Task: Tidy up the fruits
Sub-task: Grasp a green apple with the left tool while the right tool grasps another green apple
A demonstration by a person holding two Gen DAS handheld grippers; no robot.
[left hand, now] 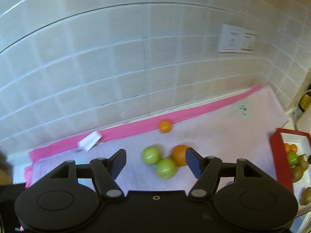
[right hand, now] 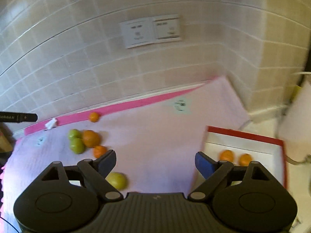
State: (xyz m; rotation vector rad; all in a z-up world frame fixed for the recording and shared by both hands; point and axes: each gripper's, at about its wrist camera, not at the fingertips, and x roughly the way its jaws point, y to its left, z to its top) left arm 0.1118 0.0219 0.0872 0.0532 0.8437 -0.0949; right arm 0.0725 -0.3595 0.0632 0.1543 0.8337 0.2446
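On the pale pink mat (right hand: 155,132), the loose fruit lies toward the left. In the right wrist view, the far left cluster holds two green apples (right hand: 76,141) touching a large orange (right hand: 91,138), with a small orange (right hand: 99,151) just in front and another small orange (right hand: 94,116) far back against the bright pink strip (right hand: 120,105). A yellow-green apple (right hand: 117,180) sits nearer, just beside the left finger of the right gripper (right hand: 155,165). That gripper's jaws stand wide apart with nothing between them. The red-rimmed box (right hand: 246,136) lies to the right, already holding two oranges (right hand: 226,155).

The left gripper (left hand: 154,163) also stands apart and empty. In its own view the two green apples (left hand: 158,160) and the large orange (left hand: 179,155) lie straight ahead, between and just beyond its fingertips, so I judge the left hand the nearer one for that cluster, with the box (left hand: 276,155) off to its right. The yellow-green apple suits the right hand better.

The left wrist view alone shows deeper into the box: a green fruit (left hand: 292,158) and brown kiwis (left hand: 301,167) beside the oranges. The right wrist view alone shows the yellow-green apple and the small orange in front of the cluster. Both views are blurred.
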